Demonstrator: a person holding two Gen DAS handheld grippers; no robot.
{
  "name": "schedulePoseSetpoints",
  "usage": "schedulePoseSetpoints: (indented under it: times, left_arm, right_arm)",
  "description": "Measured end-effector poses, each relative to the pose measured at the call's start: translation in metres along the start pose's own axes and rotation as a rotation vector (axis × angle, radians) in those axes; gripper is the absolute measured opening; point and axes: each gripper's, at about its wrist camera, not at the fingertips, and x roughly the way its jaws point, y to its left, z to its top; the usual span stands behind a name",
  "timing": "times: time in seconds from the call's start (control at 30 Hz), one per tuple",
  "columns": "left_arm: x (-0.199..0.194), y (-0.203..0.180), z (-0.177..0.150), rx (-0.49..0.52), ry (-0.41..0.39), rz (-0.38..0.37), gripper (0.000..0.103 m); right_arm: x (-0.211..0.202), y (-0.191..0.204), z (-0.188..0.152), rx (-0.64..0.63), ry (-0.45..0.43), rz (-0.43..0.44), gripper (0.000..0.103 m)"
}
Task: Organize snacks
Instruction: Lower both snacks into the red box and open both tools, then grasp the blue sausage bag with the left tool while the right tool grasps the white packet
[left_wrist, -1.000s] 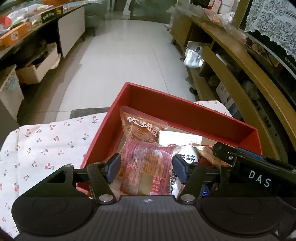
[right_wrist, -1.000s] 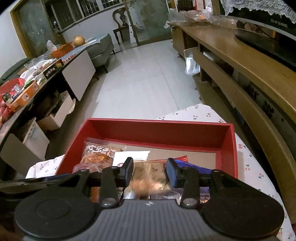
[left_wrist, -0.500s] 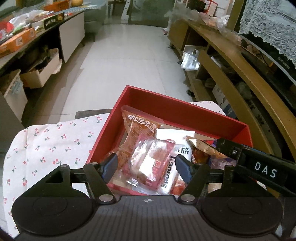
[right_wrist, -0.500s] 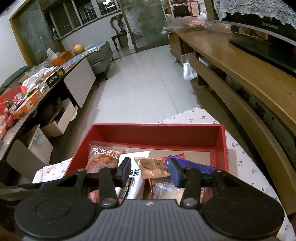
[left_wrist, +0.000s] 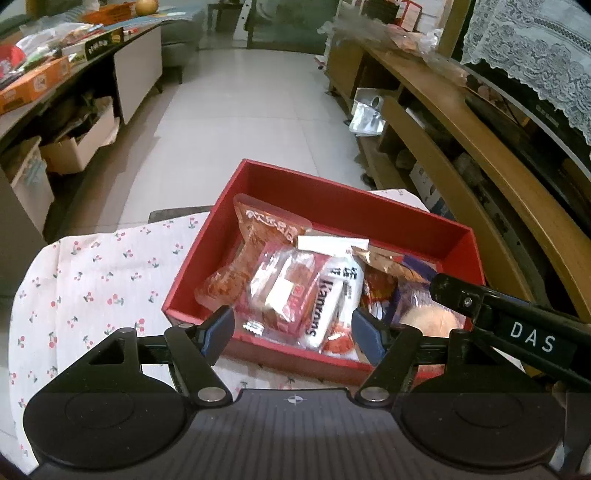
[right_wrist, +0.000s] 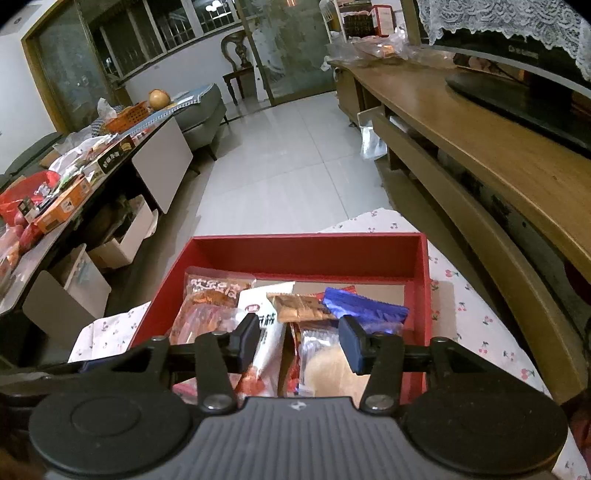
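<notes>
Cherry-print cloth under red snack box; tiled floor beyond; both grippers gape, empty.

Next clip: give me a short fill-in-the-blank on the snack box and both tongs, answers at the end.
1. The snacks lie in a ____ box.
2. The box rests on a cloth printed with ____.
3. Both the left tongs and the right tongs are ____ and hold nothing.
4. The blue packet lies toward the box's ____ side in the right wrist view.

Answers: red; cherries; open; right
</notes>
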Motion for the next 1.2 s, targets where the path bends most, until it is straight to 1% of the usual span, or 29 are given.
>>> schedulePoseSetpoints:
  times: [0.57, 0.63, 0.73, 0.77, 0.93, 1.1, 1.2]
  left_arm:
    - [-0.011, -0.009, -0.028, 0.033, 0.034, -0.022, 0.078]
    - [-0.012, -0.01, -0.031, 0.036, 0.037, -0.025, 0.078]
    - [-0.015, -0.01, -0.039, 0.038, 0.045, -0.032, 0.082]
    - [-0.015, -0.011, -0.043, 0.041, 0.051, -0.038, 0.084]
    - [-0.017, -0.019, -0.066, 0.058, 0.095, -0.068, 0.085]
    - [-0.015, -0.025, -0.099, 0.053, 0.174, -0.102, 0.085]
    - [-0.013, -0.029, -0.116, 0.058, 0.211, -0.107, 0.085]
  right_arm:
    - [-0.023, -0.01, -0.025, -0.007, 0.028, -0.026, 0.057]
    - [-0.025, -0.012, -0.027, -0.006, 0.033, -0.03, 0.058]
    - [-0.03, -0.015, -0.034, -0.001, 0.048, -0.041, 0.059]
    - [-0.031, -0.016, -0.037, -0.003, 0.056, -0.042, 0.06]
    - [-0.039, -0.016, -0.053, -0.035, 0.093, -0.047, 0.06]
    - [-0.055, -0.022, -0.064, -0.033, 0.092, -0.046, 0.06]
    - [-0.063, -0.028, -0.069, -0.02, 0.092, -0.045, 0.061]
